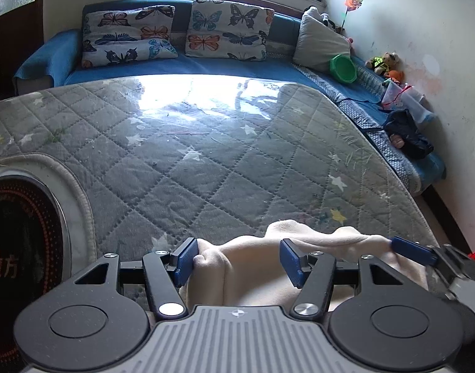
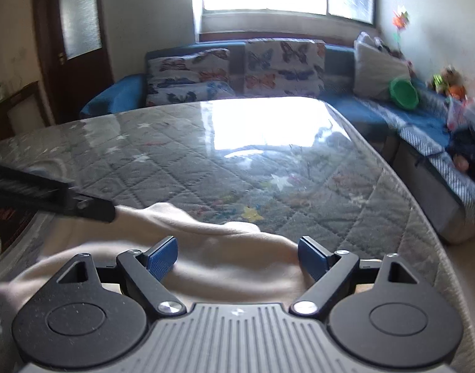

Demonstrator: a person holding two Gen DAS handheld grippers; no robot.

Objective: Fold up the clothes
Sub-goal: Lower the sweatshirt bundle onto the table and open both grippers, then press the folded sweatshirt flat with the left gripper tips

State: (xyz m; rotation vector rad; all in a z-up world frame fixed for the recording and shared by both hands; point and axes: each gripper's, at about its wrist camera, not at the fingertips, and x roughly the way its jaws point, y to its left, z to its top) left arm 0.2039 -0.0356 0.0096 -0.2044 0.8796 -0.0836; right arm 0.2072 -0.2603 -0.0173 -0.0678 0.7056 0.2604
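Cloth lies bunched at the near edge of the quilted table (image 1: 206,161): a cream garment (image 1: 256,267), soft and fleecy by the look of it, heaped right under both tools. From where I stand the left gripper (image 1: 239,261) has its blue pads spread about halfway, with a fold of the cream fabric rising between them; the left pad touches the cloth's rolled edge, the other stands clear, so nothing looks clamped. In its own view the right gripper (image 2: 237,258) is spread wider, the garment's hump passing between and beneath its fingers without being pinched.

The garment's long line seems to run side to side across the table edge, from one tool to the other, and each gripper points forward and down over it. In the left view one blue finger of the right tool rests at the cloth's right end. Both are about equally near, so I judge either could bite its own end next. Beyond the table sits the blue sofa (image 1: 206,65).
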